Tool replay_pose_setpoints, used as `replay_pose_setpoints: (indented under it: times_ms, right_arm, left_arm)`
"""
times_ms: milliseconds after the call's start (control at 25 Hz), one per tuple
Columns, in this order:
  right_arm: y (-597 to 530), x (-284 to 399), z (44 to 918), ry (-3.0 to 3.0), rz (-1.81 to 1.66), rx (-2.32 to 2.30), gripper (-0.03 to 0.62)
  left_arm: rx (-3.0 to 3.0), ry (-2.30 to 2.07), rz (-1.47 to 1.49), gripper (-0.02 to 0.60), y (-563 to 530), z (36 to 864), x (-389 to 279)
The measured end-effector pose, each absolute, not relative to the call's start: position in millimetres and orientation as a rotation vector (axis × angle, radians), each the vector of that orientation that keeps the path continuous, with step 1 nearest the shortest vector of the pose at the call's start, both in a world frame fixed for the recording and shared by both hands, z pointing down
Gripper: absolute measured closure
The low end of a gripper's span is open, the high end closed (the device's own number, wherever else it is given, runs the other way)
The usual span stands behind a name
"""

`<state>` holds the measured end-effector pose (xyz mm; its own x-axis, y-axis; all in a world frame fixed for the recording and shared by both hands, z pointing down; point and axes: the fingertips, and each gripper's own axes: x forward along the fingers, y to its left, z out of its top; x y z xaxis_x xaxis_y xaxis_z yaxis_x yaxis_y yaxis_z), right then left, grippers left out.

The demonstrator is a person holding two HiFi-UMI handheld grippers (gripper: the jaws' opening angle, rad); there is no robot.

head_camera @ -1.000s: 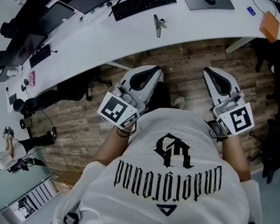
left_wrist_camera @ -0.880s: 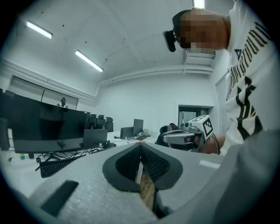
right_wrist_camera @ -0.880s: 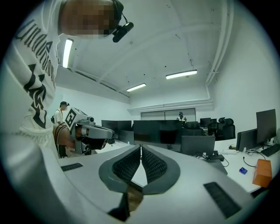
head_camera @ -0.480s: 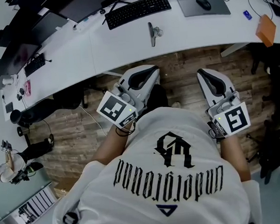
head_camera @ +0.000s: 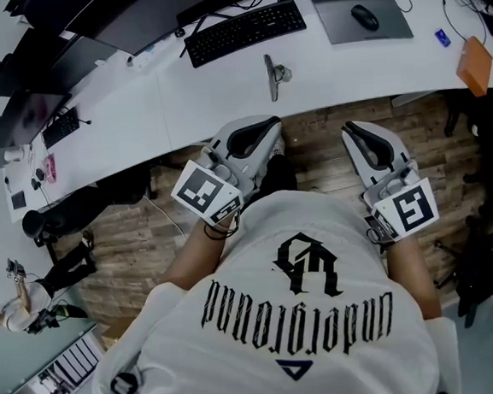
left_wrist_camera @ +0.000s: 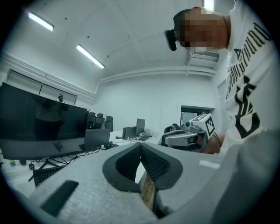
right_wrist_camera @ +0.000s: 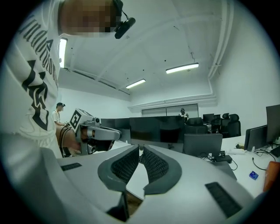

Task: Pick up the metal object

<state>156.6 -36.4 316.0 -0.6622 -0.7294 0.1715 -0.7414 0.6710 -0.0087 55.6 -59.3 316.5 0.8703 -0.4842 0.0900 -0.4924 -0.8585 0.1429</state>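
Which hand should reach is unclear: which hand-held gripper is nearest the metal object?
The left hand-held gripper, directly before the metal object; the right hand-held gripper is farther aside.

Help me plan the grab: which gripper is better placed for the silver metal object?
Left. The left gripper is nearer, almost directly in front of the silver metal object on the white desk; the right gripper sits farther to the side. Both shut, empty.

A black keyboard (head_camera: 245,31) lay on the white desk (head_camera: 212,92) ahead of the left gripper (head_camera: 268,132). A mouse (head_camera: 365,17) sat on a grey mat (head_camera: 338,12) ahead of the right gripper (head_camera: 352,131), with an orange block (head_camera: 475,66) farther right.
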Motion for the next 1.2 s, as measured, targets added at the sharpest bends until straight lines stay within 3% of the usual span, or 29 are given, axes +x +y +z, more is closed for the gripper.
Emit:
replay_pose_setpoints:
  times_ms: [880, 1200]
  right_arm:
    - [-220, 87, 346, -2.660, 0.288, 1.247, 0.572]
    - [-264, 72, 380, -2.612, 0.468, 1.222, 0.506]
  left_arm:
    - [2.860, -0.593, 0.117, 0.568, -242, 340, -5]
    - [2.851, -0.559, 0.177, 0.566, -283, 365, -20]
